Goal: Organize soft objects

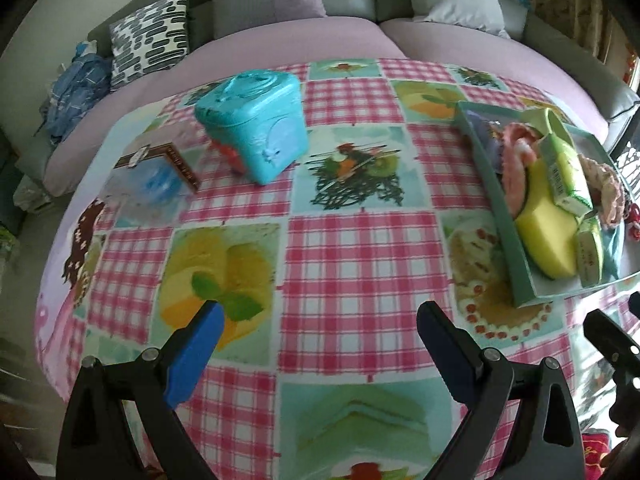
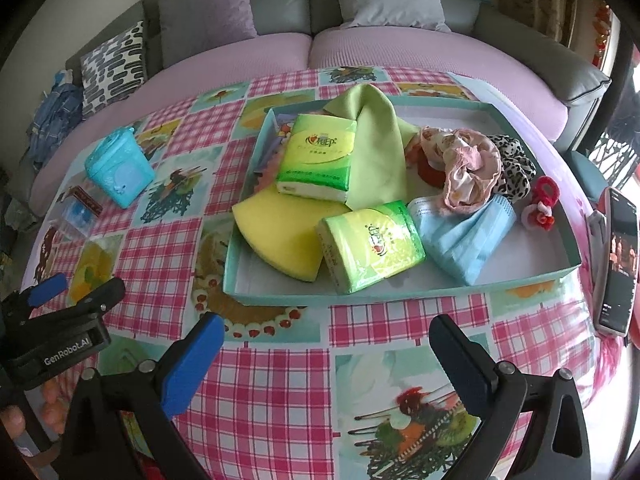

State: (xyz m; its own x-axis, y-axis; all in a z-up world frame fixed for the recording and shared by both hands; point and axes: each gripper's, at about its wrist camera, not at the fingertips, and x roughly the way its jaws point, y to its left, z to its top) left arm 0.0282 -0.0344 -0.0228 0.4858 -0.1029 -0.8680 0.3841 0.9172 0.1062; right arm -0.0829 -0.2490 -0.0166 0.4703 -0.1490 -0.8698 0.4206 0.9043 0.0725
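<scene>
Right wrist view: "GenRobot.AI" marks the left gripper (image 2: 60, 300); both grippers' fingers (image 2: 192, 364) stand released, empty.

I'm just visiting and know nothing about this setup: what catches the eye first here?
Probably the teal tray on the bright pink-checked tablecloth, heaped with a yellow sponge, two green tissue packs, a green cloth and a blue face mask. A turquoise lidded box stands apart, further left. Both hand-held grippers hover open and empty.
</scene>
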